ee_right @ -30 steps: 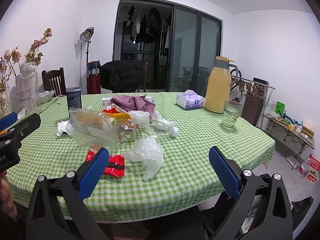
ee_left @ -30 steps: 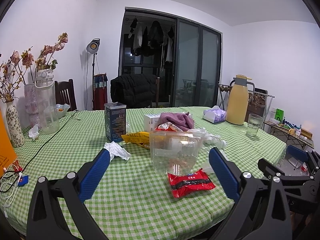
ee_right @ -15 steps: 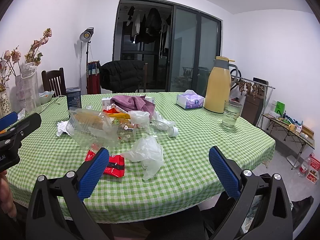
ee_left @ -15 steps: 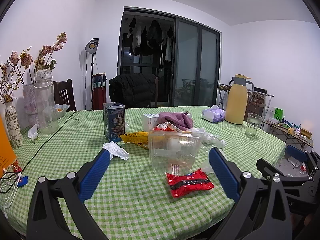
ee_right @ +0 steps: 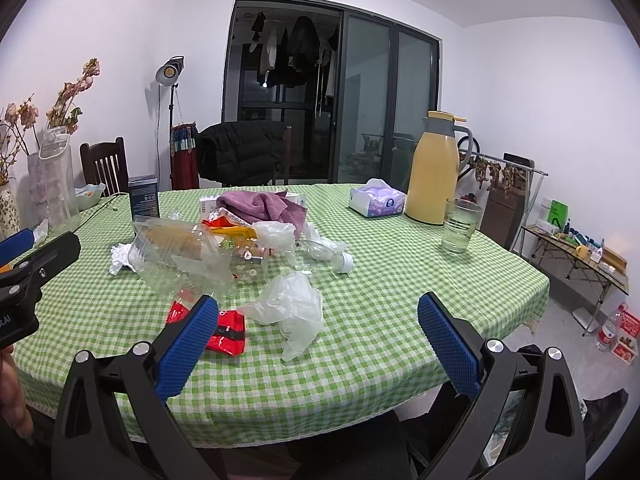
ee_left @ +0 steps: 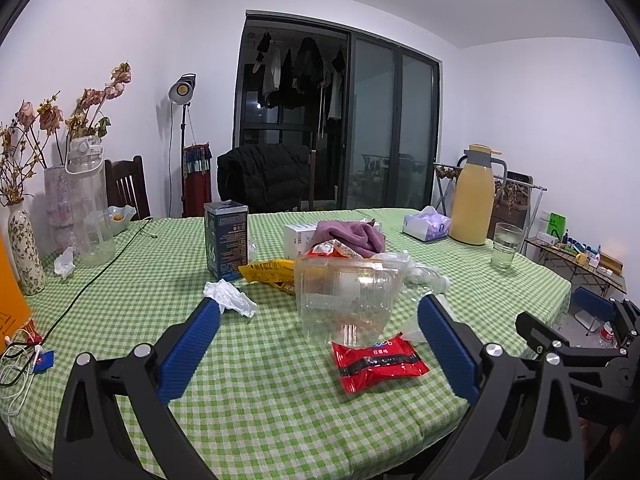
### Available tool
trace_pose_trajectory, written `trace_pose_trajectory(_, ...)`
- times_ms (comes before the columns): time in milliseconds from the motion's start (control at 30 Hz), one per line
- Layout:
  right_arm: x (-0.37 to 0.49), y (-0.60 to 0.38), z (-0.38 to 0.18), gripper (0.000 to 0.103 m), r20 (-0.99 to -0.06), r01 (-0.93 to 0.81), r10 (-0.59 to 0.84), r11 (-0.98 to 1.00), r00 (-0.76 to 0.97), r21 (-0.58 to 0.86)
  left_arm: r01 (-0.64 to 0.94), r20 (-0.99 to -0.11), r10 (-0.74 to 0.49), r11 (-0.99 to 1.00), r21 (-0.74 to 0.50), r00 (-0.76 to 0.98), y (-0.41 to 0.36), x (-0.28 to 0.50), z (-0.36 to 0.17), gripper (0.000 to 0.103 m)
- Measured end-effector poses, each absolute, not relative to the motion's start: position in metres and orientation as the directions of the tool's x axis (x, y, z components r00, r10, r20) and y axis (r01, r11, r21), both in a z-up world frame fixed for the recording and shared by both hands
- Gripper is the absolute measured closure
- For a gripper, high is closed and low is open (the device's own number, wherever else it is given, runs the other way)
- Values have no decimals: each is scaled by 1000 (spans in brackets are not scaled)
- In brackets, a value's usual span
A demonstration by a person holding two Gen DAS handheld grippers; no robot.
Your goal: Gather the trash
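Nothing's really changed over the last second: your left gripper [ee_left: 318, 320] and right gripper [ee_right: 318, 320] still hover spread and empty, red wrapper [ee_left: 378, 364] untouched.

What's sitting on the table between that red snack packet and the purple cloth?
Seen from the left wrist, a clear plastic container stands between the red snack packet and the purple cloth, with orange wrappers just behind it.
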State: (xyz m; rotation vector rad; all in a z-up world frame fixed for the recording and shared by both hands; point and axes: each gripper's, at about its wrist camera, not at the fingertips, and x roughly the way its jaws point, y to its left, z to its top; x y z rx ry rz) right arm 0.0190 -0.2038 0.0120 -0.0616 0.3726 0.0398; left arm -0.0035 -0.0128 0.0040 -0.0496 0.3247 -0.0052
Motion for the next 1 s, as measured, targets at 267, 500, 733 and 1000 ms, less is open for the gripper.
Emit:
trace_pose_trajectory(267,21,-203,9,7,-371,-45,20,997,928,-59,9,-354,-35,997,-74,935,-10,4,-5,7)
trace_pose_trajectory(500,28,-207,6,7,-379,-33,7,997,925,-63,40,-384,-65,997,-72,921,-9,28,-15,7)
trace_pose_trajectory(733,43,-225,-6,7,-406,-60,76,997,911,51,42,-415,-57,998,-45,908,-1,50,-25,7)
trace_pose_trajectory(1000,68,-228,-33,7,-465,-160,173,985,868,68,62,-454,-77,997,-48,888,-6,64,-39,7)
